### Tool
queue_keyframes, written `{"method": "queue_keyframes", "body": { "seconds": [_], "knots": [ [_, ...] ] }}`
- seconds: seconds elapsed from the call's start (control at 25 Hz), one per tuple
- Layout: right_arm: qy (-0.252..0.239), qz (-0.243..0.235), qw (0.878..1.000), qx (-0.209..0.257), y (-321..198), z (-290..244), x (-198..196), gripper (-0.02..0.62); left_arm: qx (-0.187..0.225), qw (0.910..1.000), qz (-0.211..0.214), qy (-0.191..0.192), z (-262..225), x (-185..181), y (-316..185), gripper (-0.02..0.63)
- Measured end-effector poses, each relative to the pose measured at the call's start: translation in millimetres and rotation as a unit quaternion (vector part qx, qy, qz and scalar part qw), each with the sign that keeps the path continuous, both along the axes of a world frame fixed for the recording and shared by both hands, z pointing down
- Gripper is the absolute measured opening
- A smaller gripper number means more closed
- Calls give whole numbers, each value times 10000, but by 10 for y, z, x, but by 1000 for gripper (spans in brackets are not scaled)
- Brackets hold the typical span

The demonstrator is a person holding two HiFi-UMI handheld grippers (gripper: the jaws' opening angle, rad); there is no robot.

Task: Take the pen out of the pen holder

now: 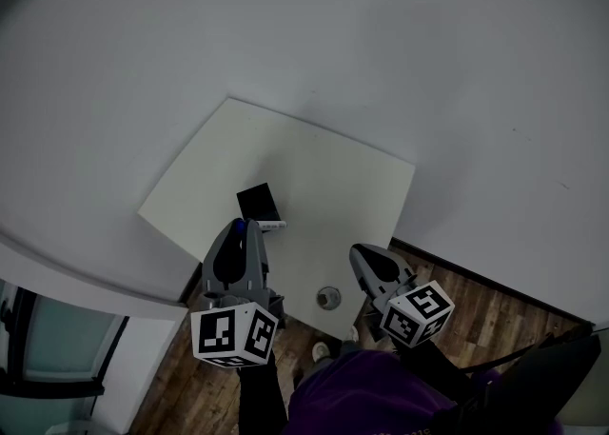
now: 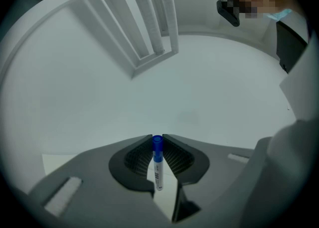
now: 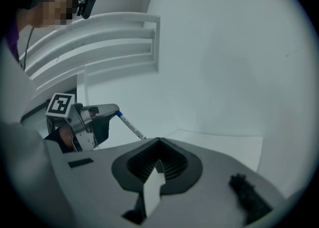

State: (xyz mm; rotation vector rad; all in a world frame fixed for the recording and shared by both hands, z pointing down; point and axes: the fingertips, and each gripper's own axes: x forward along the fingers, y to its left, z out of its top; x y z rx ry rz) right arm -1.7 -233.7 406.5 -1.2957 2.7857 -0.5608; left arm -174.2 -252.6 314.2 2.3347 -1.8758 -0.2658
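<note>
Brightness: dim, grey in all three views (flat indoor light, no glare).
Shadows: soft and faint across the tabletop.
Edges: both gripper views bulge fisheye-style, corners black.
Focus: pen crisp up close; the background seems slightly soft.

Head view looks down at table; gripper views across it.

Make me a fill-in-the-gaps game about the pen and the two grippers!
1. The pen has a ___ cap.
2. The pen is clamped in the ___ gripper.
3. On the white table stands a ___ pen holder.
4. The right gripper is shut and holds ___.

Missing words: blue; left; black; nothing
</note>
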Motion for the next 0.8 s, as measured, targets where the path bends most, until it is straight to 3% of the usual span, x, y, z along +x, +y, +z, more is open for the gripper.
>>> {"method": "queue_keyframes", "body": {
  "seconds": [0.8],
  "knots": [
    [-18, -42, 10000, -43, -20, 22, 4, 11, 82, 10000, -9, 26, -91, 20, 14, 69]
  ]
}}
